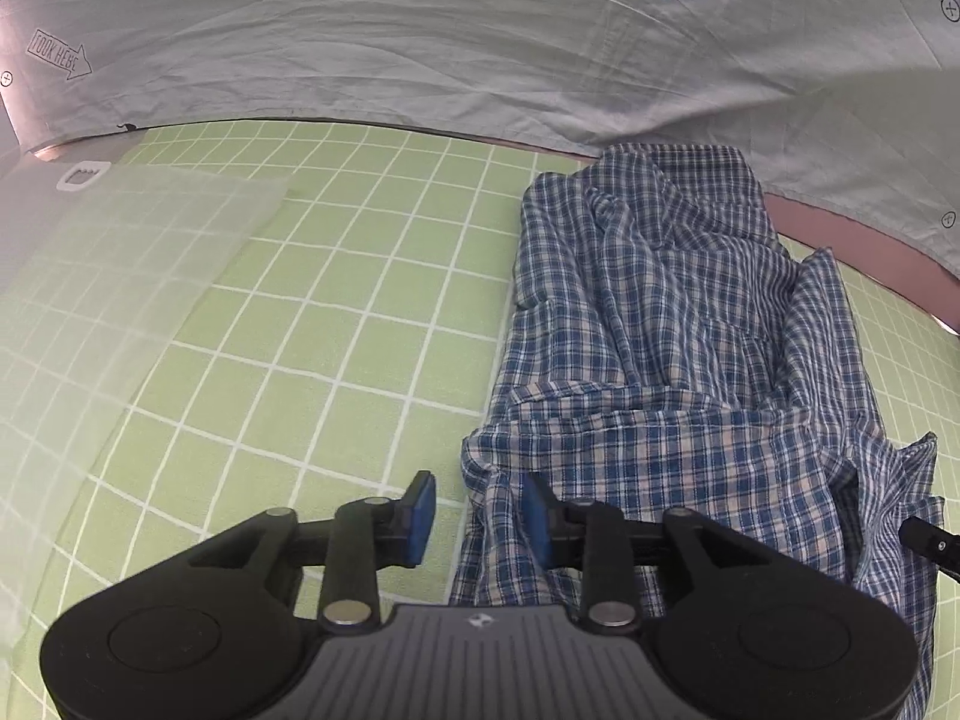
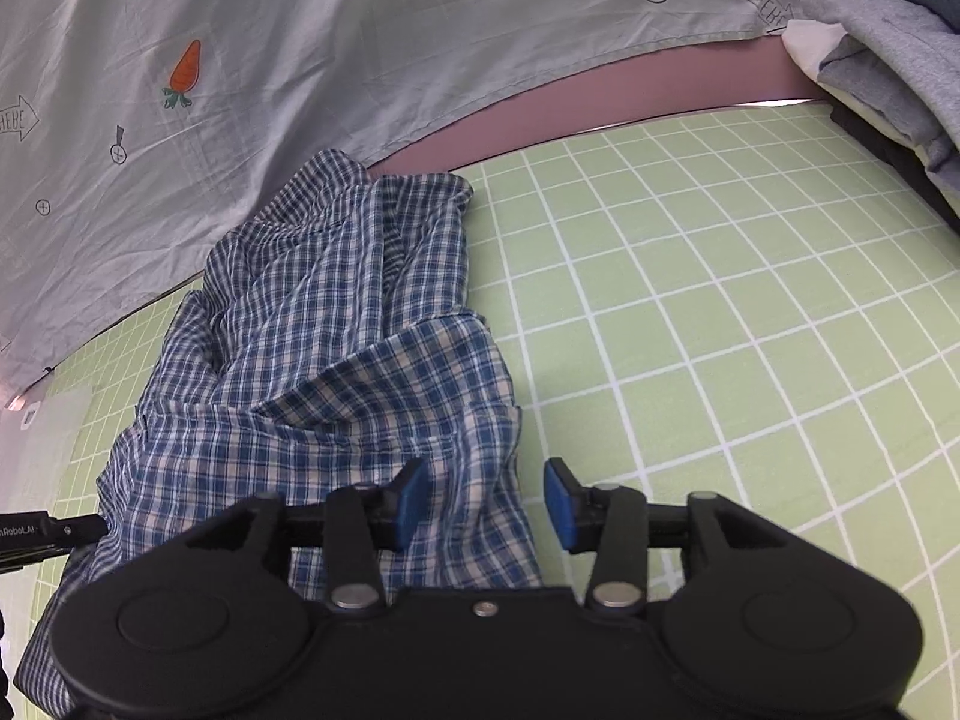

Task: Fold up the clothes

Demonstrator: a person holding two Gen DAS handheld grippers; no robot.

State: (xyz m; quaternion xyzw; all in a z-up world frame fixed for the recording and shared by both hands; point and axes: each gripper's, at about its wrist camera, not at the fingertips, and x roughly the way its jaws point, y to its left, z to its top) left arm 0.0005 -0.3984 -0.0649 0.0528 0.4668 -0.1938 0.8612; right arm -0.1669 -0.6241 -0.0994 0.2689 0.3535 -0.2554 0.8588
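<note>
**Shirt narrowed lengthwise, cross folds still to come**

Progress looks to be about midway. Landmark for everything below is the checked shirt (image 1: 678,324), a blue-and-white plaid garment lying as a long strip on the green grid mat (image 1: 312,324), its collar end toward the far edge of the mat and its hem end nearest the two cameras.

Left of the shirt, a translucent plastic sheet (image 1: 120,252) lies flat on the mat, well apart from the cloth. The left gripper (image 1: 477,516) sits at the shirt's near left corner with its blue pads (image 1: 423,510) spread apart; the left edge of the cloth lies in the gap between them, but nothing is pinched. On the shirt itself, both sides appear already turned inward, with a sleeve or side panel draped loosely across the middle, rumpled rather than smoothed. At the near right corner, the right gripper (image 2: 486,507) likewise stands with fingers apart, one pad over the fabric and the other over bare mat, holding nothing. Beyond the shirt's far end hangs a pale printed sheet (image 2: 336,30) bearing a carrot motif. Far right of the shirt, a stack of grey clothes (image 2: 888,54) rests at the mat's corner.

Remaining, by my reading: close on both hem corners, carry the hem toward the collar, then flatten the wrinkles.
</note>
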